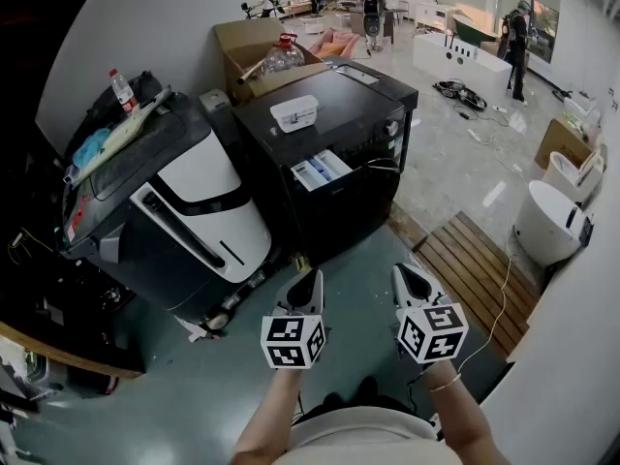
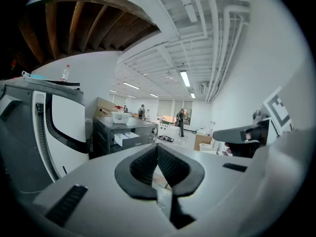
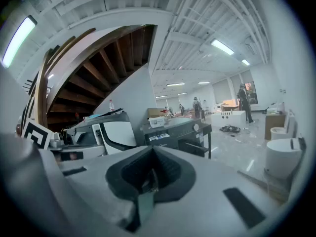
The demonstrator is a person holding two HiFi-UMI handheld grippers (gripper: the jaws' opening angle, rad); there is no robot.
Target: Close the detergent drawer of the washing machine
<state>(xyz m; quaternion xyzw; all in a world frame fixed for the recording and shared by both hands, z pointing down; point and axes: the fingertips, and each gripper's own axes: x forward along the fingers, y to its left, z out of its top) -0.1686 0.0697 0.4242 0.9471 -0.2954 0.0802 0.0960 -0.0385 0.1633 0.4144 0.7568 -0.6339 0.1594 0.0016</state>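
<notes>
The black washing machine (image 1: 339,153) stands ahead of me in the head view. Its white detergent drawer (image 1: 322,170) sticks out open from the upper front. Both grippers hang low and well short of it, apart from the machine. My left gripper (image 1: 308,287) is shut and holds nothing. My right gripper (image 1: 411,279) beside it also looks shut and empty. In the left gripper view the left gripper (image 2: 157,151) has its pads together, and the drawer (image 2: 126,138) shows far off. In the right gripper view the right gripper (image 3: 152,156) points towards the machine (image 3: 180,131).
A large grey-and-white appliance (image 1: 184,211) leans at the left with a bottle (image 1: 122,90) on top. A white box (image 1: 294,112) sits on the washing machine. Wooden decking (image 1: 475,269) and white fixtures (image 1: 552,221) lie to the right. Cardboard boxes (image 1: 247,46) and people (image 1: 370,3) are behind.
</notes>
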